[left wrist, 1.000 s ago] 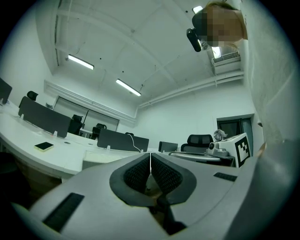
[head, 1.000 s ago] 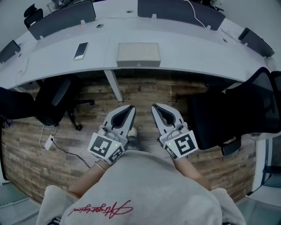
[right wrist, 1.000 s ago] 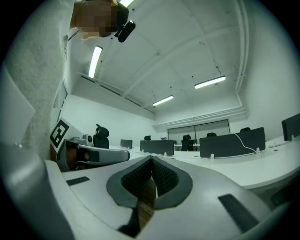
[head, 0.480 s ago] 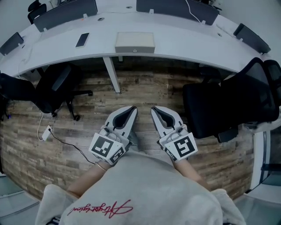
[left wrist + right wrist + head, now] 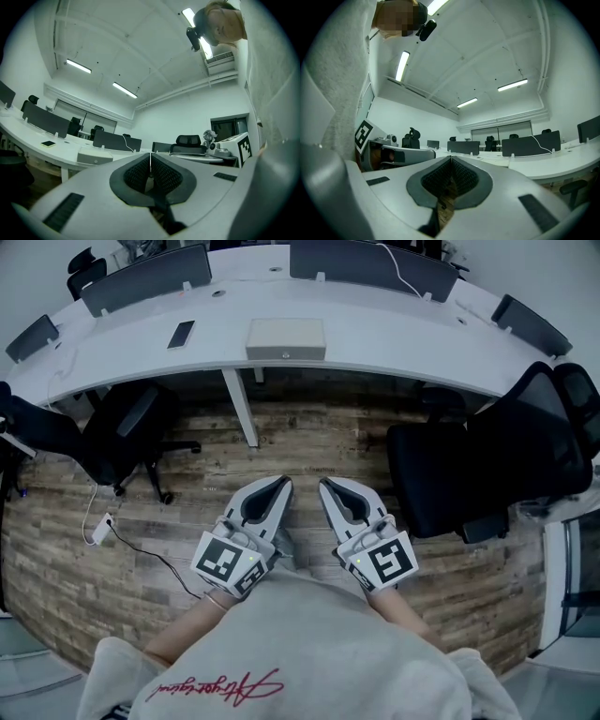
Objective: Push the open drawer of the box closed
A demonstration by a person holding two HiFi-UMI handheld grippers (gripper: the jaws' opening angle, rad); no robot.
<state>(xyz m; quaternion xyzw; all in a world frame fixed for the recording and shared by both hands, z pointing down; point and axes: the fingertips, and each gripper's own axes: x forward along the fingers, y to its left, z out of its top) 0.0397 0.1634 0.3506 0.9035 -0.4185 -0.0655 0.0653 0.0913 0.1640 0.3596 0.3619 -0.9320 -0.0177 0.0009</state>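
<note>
Most of me is hidden: my sweatshirt (image 5: 281,652) fills the bottom of the head view and covers both arms down to the wrists. The box (image 5: 286,337) sits far off at the upper middle of the frame, on the near edge of the curved white table (image 5: 394,334). It is small from here. I can make out a knob on the front of its drawer (image 5: 286,353), but I cannot tell whether the drawer stands out or sits flush. In the left gripper view the box (image 5: 95,157) shows at the lower left, partly cut off by the gripper's own body.

I count two grippers, both low in the middle of the head view over the wooden floor (image 5: 309,442) and well apart from the box. The left gripper (image 5: 281,484) has its jaws pressed together with nothing between them. The right gripper (image 5: 325,485) is the same, closed on nothing.

On the table I count one box, one dark phone (image 5: 181,334) to its left, and four dark divider panels (image 5: 145,277) along the far side. Two black office chairs stand below it, one at the left (image 5: 127,432) and one at the right (image 5: 478,465). A further dark shape at the far left edge is cut off and hard to name. One cable (image 5: 141,554) trails across the floor at the left.
</note>
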